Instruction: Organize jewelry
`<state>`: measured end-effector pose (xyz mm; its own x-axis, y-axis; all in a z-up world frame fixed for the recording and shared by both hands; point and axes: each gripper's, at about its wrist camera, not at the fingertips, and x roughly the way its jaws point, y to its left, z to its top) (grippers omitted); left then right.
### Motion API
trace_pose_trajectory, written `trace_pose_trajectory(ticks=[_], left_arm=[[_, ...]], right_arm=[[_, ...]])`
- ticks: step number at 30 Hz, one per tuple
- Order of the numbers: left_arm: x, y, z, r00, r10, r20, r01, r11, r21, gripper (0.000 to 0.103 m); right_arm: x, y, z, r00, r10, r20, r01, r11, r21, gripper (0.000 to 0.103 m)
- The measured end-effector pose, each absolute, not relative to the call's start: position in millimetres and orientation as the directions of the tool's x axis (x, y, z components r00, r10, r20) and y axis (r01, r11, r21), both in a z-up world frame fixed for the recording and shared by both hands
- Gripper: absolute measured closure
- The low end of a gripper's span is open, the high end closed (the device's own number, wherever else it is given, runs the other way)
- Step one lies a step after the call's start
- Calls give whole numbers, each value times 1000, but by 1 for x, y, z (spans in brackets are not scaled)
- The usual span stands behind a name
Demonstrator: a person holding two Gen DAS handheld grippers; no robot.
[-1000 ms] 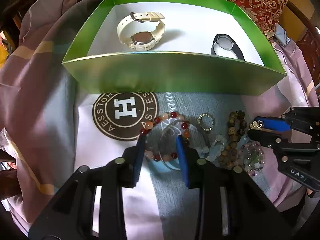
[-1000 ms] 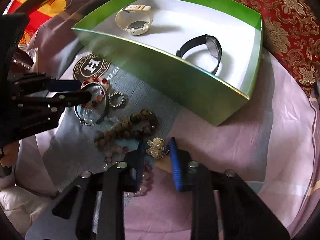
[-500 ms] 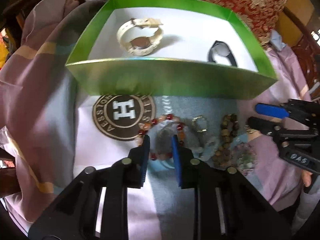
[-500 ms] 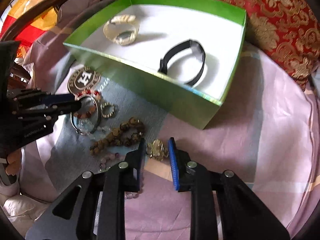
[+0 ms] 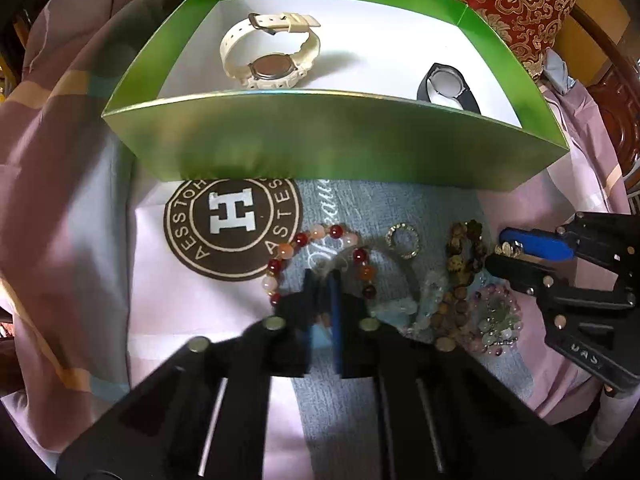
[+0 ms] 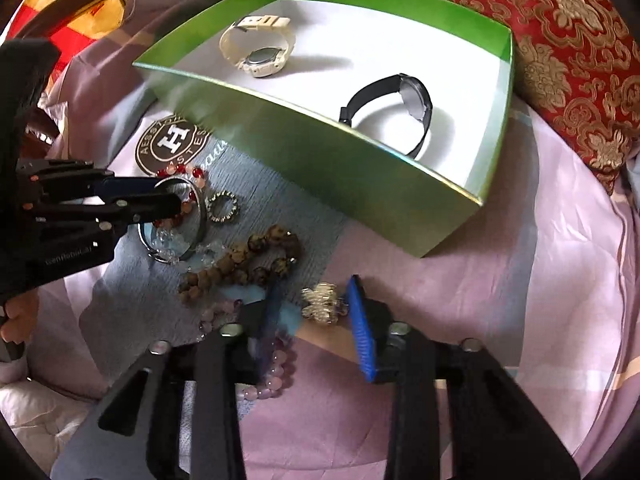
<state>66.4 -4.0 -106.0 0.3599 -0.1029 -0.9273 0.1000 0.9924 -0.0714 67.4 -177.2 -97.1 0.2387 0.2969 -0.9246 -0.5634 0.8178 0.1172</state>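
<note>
A green box [image 5: 320, 148] [image 6: 320, 152] holds a cream watch [image 5: 272, 56] [image 6: 260, 46] and a black watch [image 5: 448, 86] [image 6: 400, 108]. Below it lie a red-and-peach bead bracelet [image 5: 320, 240], a silver bangle [image 6: 188, 220], a small sparkly ring [image 5: 402, 236] [image 6: 223, 207], brown beads [image 5: 460, 264] [image 6: 248, 260], pale purple beads [image 5: 496, 320] [image 6: 268, 376] and a gold charm [image 6: 322, 304]. My left gripper [image 5: 322, 288] [image 6: 172, 200] is shut on the silver bangle, lifting its edge. My right gripper [image 6: 316, 312] [image 5: 500, 254] is open around the gold charm.
A white bag with a brown round "H" logo [image 5: 234, 228] [image 6: 172, 142] and a grey-blue cloth [image 5: 352, 400] lie under the jewelry. A red-and-gold brocade cushion [image 6: 560, 40] stands behind the box. Pink bedding [image 6: 540, 280] surrounds everything.
My left gripper has closed from wide open onto the bangle inside the bead bracelet. My right gripper has stayed open around the gold charm and shifted only slightly.
</note>
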Motion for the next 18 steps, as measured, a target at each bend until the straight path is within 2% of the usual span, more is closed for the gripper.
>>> trace_pose_trajectory(ticks=[12, 18], left_arm=[[62, 1, -80, 407, -121, -905, 81, 992, -97, 98], [50, 6, -61, 433, -174, -885, 106, 984, -142, 97]], right_arm=[[77, -196, -84, 262, 328, -907, -508, 846, 159, 81], [80, -203, -81, 265, 349, -899, -493, 850, 184, 81]])
